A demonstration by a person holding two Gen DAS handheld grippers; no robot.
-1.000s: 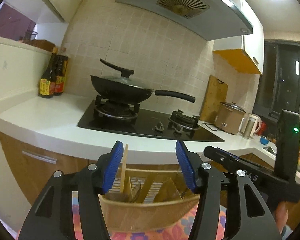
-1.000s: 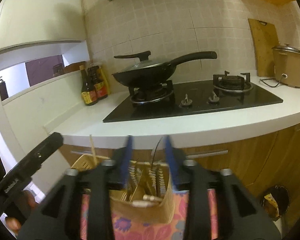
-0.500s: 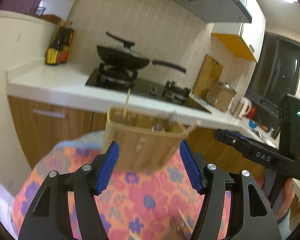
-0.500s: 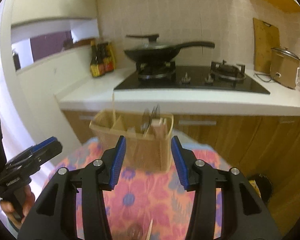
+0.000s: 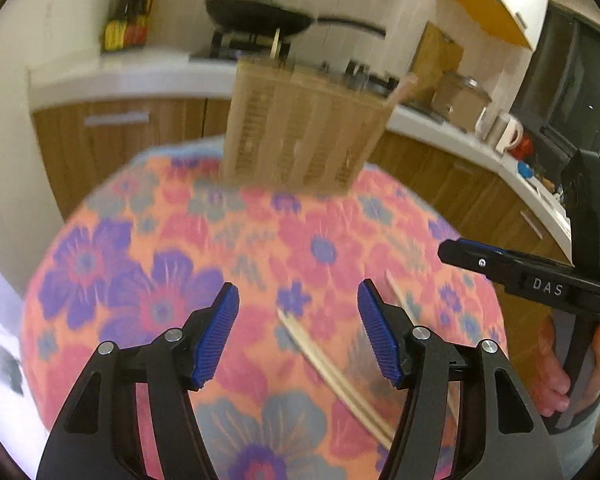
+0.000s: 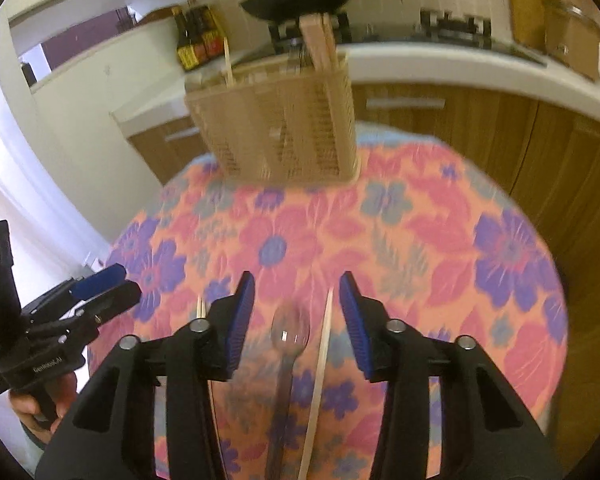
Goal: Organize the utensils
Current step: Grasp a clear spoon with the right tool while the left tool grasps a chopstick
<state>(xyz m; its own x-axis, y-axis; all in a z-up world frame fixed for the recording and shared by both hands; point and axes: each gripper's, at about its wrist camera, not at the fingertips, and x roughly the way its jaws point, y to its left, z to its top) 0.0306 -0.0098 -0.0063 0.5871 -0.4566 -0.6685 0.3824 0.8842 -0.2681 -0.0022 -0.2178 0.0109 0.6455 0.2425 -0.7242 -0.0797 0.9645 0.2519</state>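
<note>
A tan slotted utensil holder (image 5: 300,136) stands at the far edge of the round floral table (image 5: 148,248); it also shows in the right wrist view (image 6: 280,128), with a chopstick and other utensils standing in it. My left gripper (image 5: 298,332) is open and empty above a pair of chopsticks (image 5: 332,380) lying on the cloth. My right gripper (image 6: 296,320) is open and empty above a clear spoon (image 6: 288,344) and a single chopstick (image 6: 320,368). Another chopstick tip (image 6: 199,308) lies left of the right gripper.
Behind the table runs a white counter (image 6: 460,64) with a stove, a black wok (image 5: 260,20), sauce bottles (image 6: 196,40) and a rice cooker (image 5: 460,100). Wooden cabinets (image 6: 500,136) stand below. Each gripper shows at the edge of the other's view.
Both grippers have pulled back and tilted down from the holder. The tabletop with the chopsticks and spoon has come into view beneath the open jaws.
</note>
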